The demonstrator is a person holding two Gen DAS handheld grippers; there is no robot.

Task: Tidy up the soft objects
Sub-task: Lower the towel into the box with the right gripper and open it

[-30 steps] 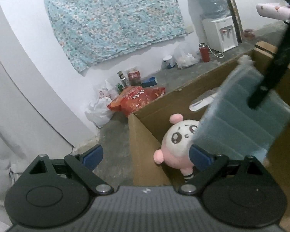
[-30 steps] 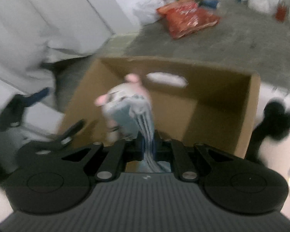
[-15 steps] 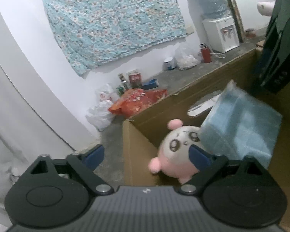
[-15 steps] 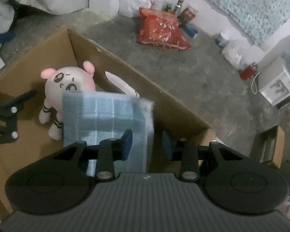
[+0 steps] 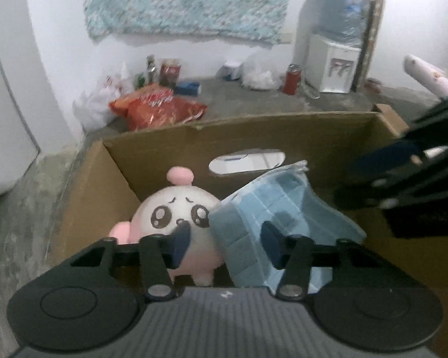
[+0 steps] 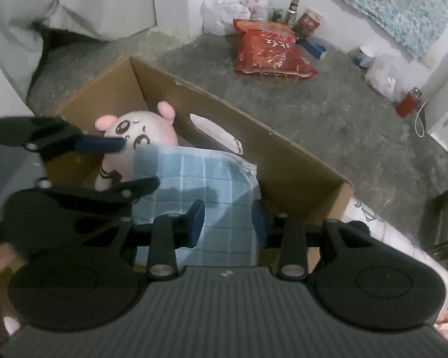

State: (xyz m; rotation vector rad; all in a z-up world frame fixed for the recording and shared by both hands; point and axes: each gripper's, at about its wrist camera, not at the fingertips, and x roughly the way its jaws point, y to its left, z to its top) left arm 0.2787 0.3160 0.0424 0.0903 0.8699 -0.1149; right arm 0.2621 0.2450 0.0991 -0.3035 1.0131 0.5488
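Cardboard box (image 6: 286, 161) on concrete floor, pink plush (image 5: 176, 211) in its left corner, blue checked cloth (image 6: 206, 185) leaning against plush, bare box floor right of cloth, left claw (image 5: 225, 241) wide, right claw (image 6: 228, 223) wide above cloth, both holding nothing

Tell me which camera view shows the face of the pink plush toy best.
The left wrist view: the plush toy faces that camera, with both eyes and mouth visible in the cardboard box. In the right wrist view the plush toy is tilted, partly behind the left gripper and blue towel.
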